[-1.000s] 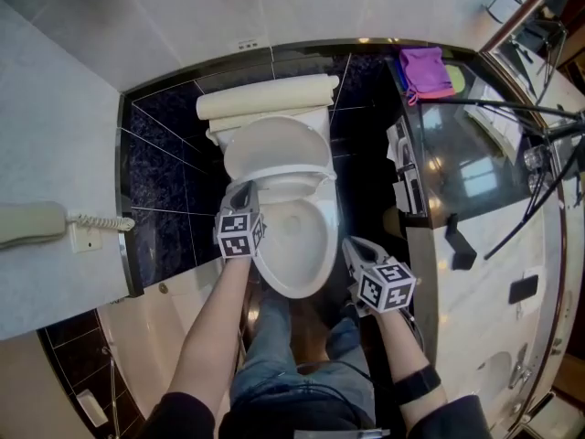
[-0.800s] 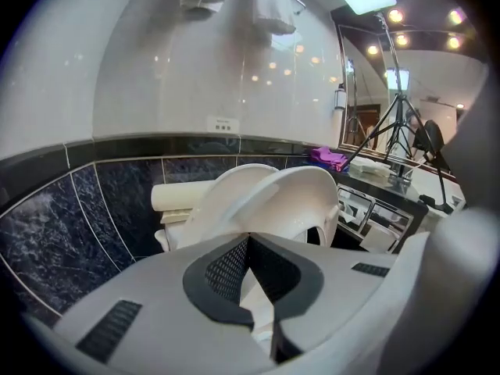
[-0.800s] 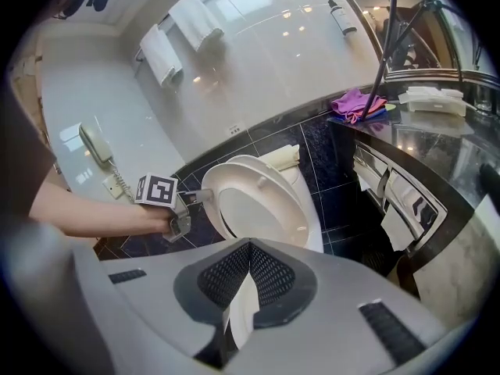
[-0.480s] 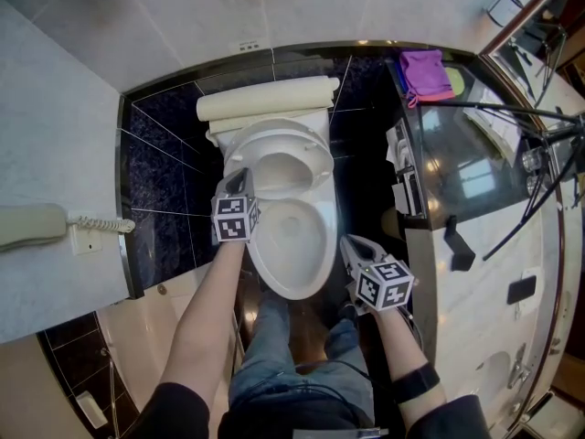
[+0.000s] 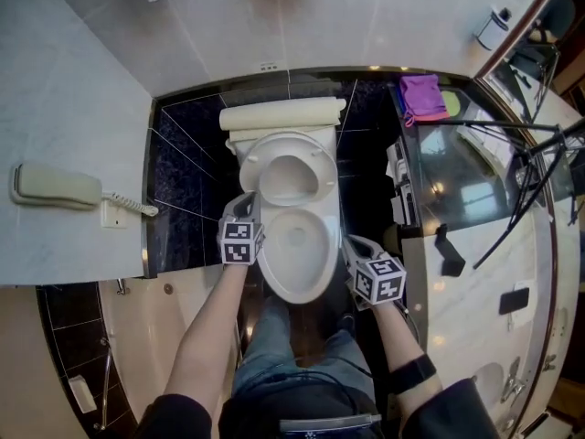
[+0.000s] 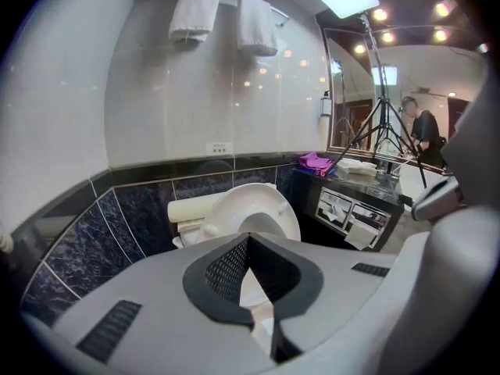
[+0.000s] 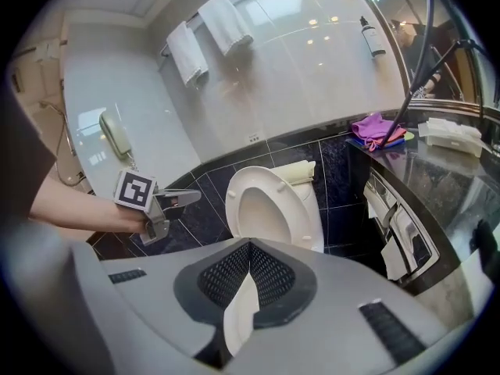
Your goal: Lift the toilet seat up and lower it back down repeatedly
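Now seat [image 5: 327,166] up; L tool [image 5: 244,199] beside it, R tool [image 5: 353,243] shut.

No word, brand name or number can be read anywhere. The only signs are black-and-white square code patterns on the cube [image 5: 240,242] of the left gripper [image 5: 244,201] and on the like cube of the right gripper [image 5: 353,243]; they hold no letters or digits. The bottle [image 7: 373,37] near the mirror has a label too small to read, and the small wall plate [image 6: 219,148] shows nothing legible.
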